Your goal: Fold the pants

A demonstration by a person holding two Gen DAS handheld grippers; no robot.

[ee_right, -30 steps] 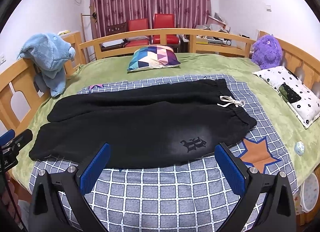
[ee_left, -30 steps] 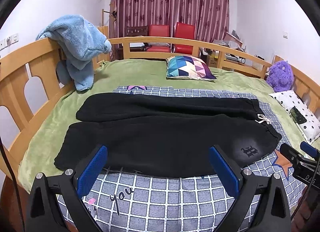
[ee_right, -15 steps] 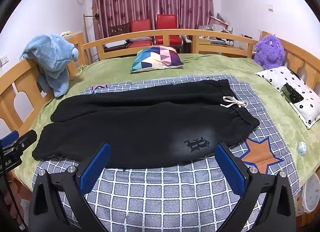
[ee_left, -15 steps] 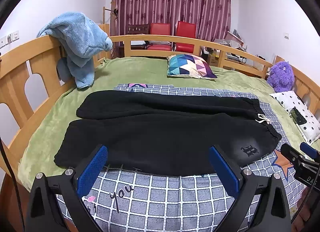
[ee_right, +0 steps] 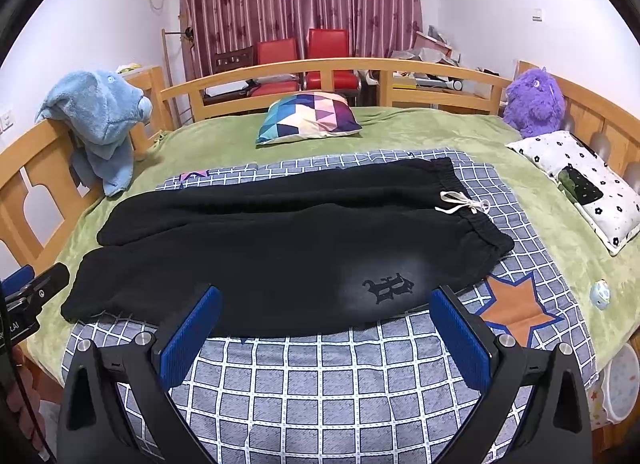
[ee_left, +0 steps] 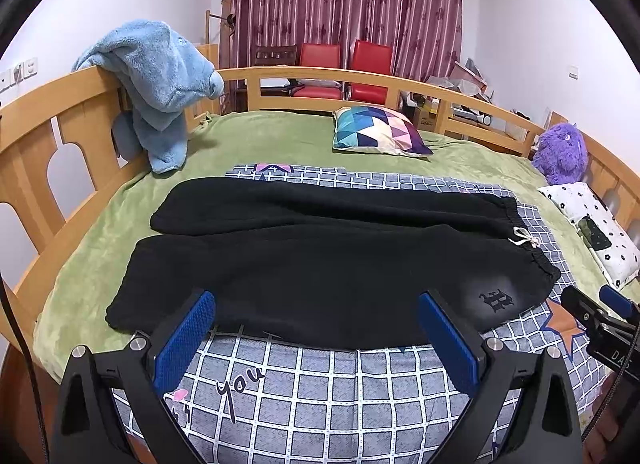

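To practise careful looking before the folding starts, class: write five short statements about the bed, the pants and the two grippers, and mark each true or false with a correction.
1. The black pants lie spread flat on the checked blanket. True.
2. The right gripper is shut on the waistband. False: it is open and holds nothing.
3. The waistband's white drawstring is tied in a bow. True.
4. The purple plush toy sits on the pants. False: it sits by the bed rail, apart from them.
5. The left gripper is open. True.
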